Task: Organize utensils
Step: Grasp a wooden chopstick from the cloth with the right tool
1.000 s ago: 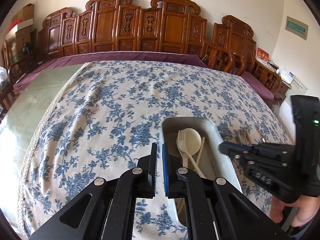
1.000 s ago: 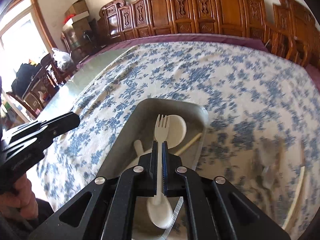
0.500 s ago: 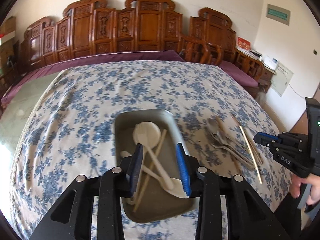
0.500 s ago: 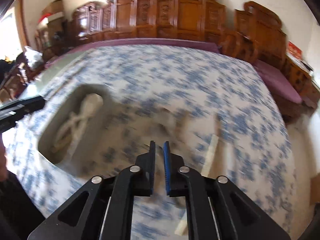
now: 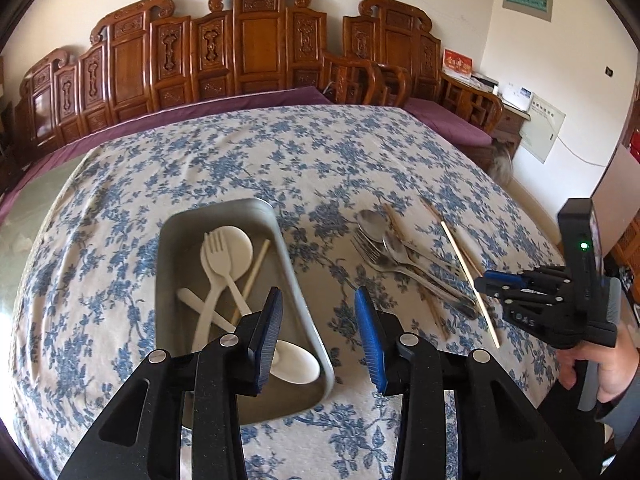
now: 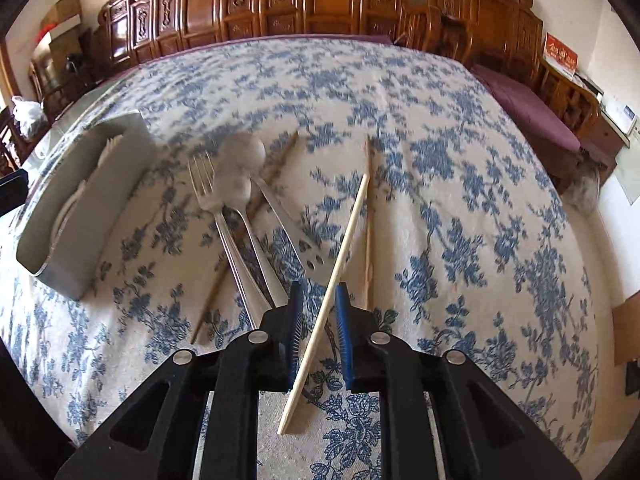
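Both tools parted: left tool [image 5: 319, 334] over tray [image 5: 289, 264] rim.

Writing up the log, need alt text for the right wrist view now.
The right tool straddles a pale chopstick lying on the blue floral tablecloth, jaws slightly apart around it. To its left lie a metal fork, two metal spoons and darker chopsticks, then the metal tray.

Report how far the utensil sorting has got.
Done: the white plastic fork, spoons and one chopstick lie in the metal tray. In hand: the right claw is open around a pale chopstick. Left: the metal fork, metal spoons and other chopsticks. The left claw is open.
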`<state>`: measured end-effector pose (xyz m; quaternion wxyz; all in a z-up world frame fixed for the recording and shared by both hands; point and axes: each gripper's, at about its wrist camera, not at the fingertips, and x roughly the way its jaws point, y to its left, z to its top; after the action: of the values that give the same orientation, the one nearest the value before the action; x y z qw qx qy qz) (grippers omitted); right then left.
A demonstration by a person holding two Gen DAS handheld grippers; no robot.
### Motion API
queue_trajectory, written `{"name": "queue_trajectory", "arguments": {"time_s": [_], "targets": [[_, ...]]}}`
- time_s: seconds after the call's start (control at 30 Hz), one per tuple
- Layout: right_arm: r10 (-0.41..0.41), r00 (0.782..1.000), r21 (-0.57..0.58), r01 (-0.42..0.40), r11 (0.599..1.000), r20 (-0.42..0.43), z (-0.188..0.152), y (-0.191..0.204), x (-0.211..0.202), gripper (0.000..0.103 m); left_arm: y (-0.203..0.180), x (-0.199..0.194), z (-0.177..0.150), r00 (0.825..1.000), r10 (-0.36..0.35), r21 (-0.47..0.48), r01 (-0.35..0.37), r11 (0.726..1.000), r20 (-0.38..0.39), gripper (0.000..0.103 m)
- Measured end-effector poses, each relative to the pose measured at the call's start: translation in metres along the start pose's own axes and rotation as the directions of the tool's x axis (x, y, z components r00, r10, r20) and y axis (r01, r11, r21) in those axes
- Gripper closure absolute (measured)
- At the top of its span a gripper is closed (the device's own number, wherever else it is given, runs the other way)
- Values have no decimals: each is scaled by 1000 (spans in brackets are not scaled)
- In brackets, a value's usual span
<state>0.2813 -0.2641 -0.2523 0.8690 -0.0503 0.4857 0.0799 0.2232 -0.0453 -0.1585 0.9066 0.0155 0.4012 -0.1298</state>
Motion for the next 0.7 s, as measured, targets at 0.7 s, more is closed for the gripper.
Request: {"name": "queue_trajectory", "arguments": {"time_s": [0.7], "targets": [[5,1000,76,-7,997,25,-6,-22,-24,97,-29,-1,-7,1000,13,23,-13,1000,5,68]]}}
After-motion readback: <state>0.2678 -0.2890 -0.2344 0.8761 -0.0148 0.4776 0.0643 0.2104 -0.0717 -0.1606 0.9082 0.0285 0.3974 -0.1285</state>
